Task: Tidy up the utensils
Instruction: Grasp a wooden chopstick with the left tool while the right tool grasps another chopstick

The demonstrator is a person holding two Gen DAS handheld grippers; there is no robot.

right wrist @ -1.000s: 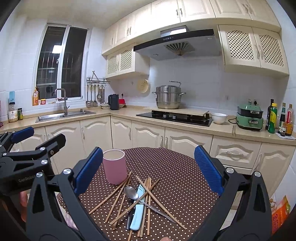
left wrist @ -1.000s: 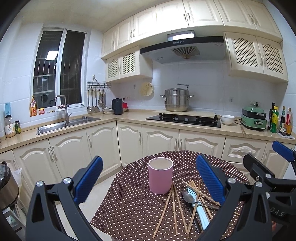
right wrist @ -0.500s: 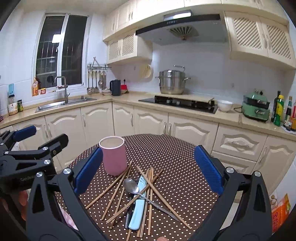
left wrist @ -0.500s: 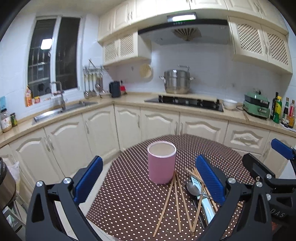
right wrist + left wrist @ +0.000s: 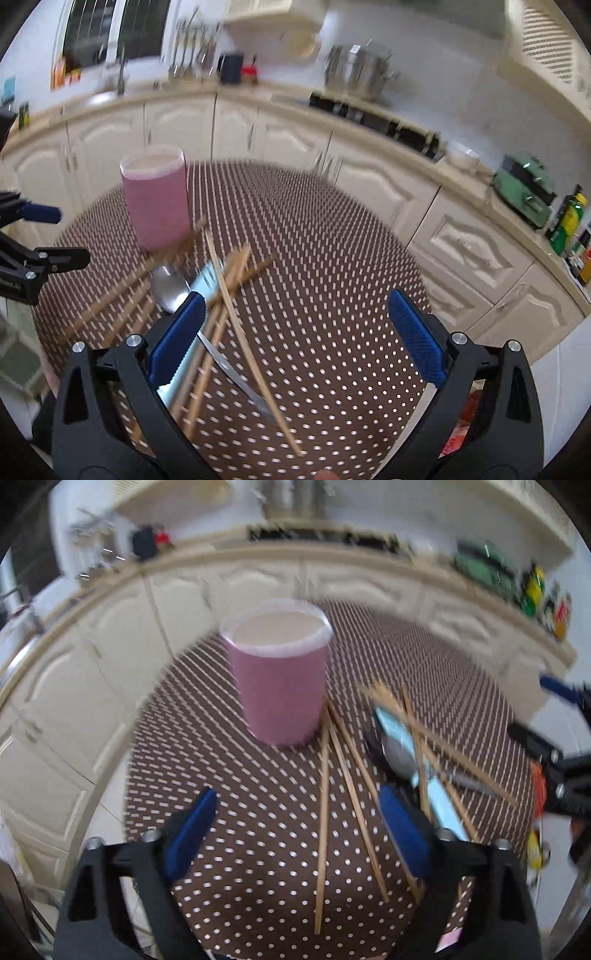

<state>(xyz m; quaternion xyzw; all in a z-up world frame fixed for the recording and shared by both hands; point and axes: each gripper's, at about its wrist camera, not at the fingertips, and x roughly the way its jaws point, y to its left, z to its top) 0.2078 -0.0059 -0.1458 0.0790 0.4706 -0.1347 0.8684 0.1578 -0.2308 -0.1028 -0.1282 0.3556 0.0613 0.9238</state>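
Your left tongs (image 5: pixel 295 830) point steeply down at the round table (image 5: pixel 229 853) with its brown dotted cloth. Their jaws are closing, yet stand wide apart with only bare cloth and two loose chopsticks (image 5: pixel 322 775) between the blue pads; nothing is gripped.

The pink cup (image 5: pixel 277 675) stands upright on the cloth beyond the pads (its mouth open and, as far as the blur allows, nothing inside).

Just right of the cup lies the heap of utensils: crossed chopsticks, a metal spoon (image 5: pixel 399 757) and a pale blue handle (image 5: pixel 436 797), all flat on the table and overlapping one another.

Your right tongs (image 5: pixel 295 332) are also open, holding nothing. Their left pad hangs over the near end of the heap, where the pale blue handle (image 5: pixel 184 365) and several chopsticks (image 5: pixel 236 321) pass beneath it; whether it touches them cannot be told. The spoon (image 5: pixel 168 288) lies between this pad and the cup (image 5: pixel 155 199).

Each pair of tongs shows at the edge of the other's view.
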